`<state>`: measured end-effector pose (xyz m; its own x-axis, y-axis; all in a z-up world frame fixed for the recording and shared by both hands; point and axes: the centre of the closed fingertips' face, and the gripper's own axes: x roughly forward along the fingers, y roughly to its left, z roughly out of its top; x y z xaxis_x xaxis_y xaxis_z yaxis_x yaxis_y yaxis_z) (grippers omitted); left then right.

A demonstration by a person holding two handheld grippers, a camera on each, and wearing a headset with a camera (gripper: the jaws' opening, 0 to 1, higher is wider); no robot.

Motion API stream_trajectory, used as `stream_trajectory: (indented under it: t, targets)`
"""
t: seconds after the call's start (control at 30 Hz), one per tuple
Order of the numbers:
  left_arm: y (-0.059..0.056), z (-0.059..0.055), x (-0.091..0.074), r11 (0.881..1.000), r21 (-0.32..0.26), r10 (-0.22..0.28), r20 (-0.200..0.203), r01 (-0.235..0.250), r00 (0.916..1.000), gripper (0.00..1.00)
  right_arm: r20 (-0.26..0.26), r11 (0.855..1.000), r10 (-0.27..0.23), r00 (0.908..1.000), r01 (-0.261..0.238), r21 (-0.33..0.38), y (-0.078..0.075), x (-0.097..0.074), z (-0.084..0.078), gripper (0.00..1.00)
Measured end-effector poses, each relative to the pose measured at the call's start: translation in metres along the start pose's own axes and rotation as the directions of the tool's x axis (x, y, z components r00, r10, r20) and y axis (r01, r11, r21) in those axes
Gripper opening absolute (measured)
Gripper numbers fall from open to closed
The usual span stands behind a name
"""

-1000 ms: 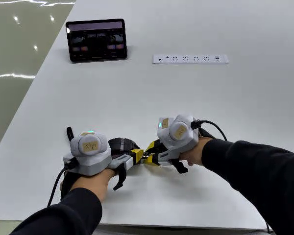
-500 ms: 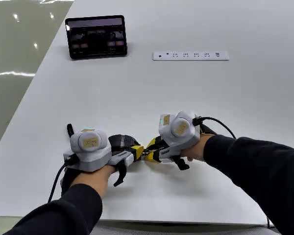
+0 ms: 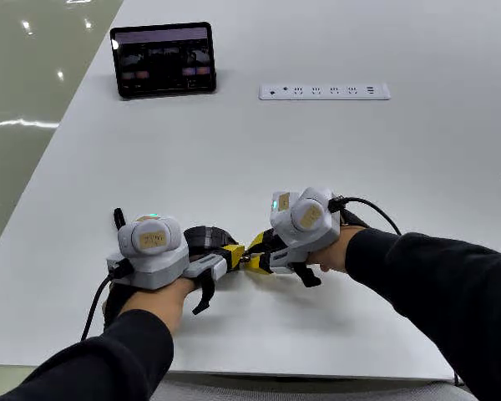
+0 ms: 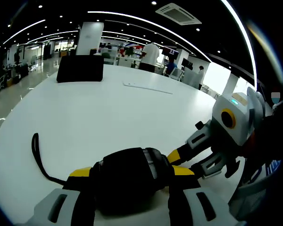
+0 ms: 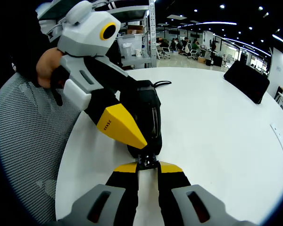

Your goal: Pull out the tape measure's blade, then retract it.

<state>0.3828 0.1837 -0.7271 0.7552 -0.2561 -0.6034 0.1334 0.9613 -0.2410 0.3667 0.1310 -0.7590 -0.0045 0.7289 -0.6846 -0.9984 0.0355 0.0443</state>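
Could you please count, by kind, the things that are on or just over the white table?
tape measure: 1
tablet: 1
power strip: 1
grippers, the left gripper and the right gripper: 2
total: 5

- Tape measure [image 4: 127, 181]: black case, black strap [image 4: 37, 155], silvery metal blade tip [image 5: 147, 161].
- Left gripper [image 4: 132, 173]: light grey body, black jaws, yellow tips. There is a tan label and a green light on top.
- Right gripper [image 5: 148, 166]: same grey, black and yellow scheme, with tan labels and a green light.
- Table [image 3: 317, 150]: plain white.
- Tablet [image 3: 163, 60]: black frame, dark screen with rows of small reddish and bluish thumbnails.
- Power strip [image 3: 324, 91]: white with dark sockets.
- Sleeves [image 3: 434, 284]: black.
- Floor [image 3: 25, 100]: glossy grey-green with white light reflections.
- Chair back [image 5: 28, 155]: pale grey mesh with a fine dotted pattern.
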Motion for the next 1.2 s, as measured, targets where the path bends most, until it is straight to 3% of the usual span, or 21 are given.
stream_trajectory:
  t: [0.77, 1.07, 1.13, 1.2]
  targets:
    - [-0.0003, -0.0002, 0.0006, 1.000, -0.002, 0.004, 0.002, -0.004, 1.0000, 0.59, 0.018, 1.000, -0.026, 0.9995, 0.025, 0.016, 0.0017, 0.0028, 0.0030, 0.11]
    - [-0.0012, -0.0006, 0.0009, 1.000, 0.009, -0.013, -0.005, 0.013, 0.9999, 0.61, -0.008, 0.999, -0.049, 0.9988, 0.049, -0.010, 0.0035, 0.0031, 0.0029, 0.12]
    - [-0.0018, -0.0005, -0.0006, 0.999, 0.009, -0.037, -0.040, 0.038, 0.9985, 0.61, -0.010, 0.999, -0.039, 0.9992, 0.039, -0.024, 0.0093, 0.0010, 0.0030, 0.18]
    - [-0.0024, 0.0032, -0.0021, 0.998, 0.029, -0.050, -0.039, 0.051, 0.9980, 0.60, -0.018, 0.998, -0.049, 0.9986, 0.048, -0.041, 0.0090, -0.0036, -0.0002, 0.25]
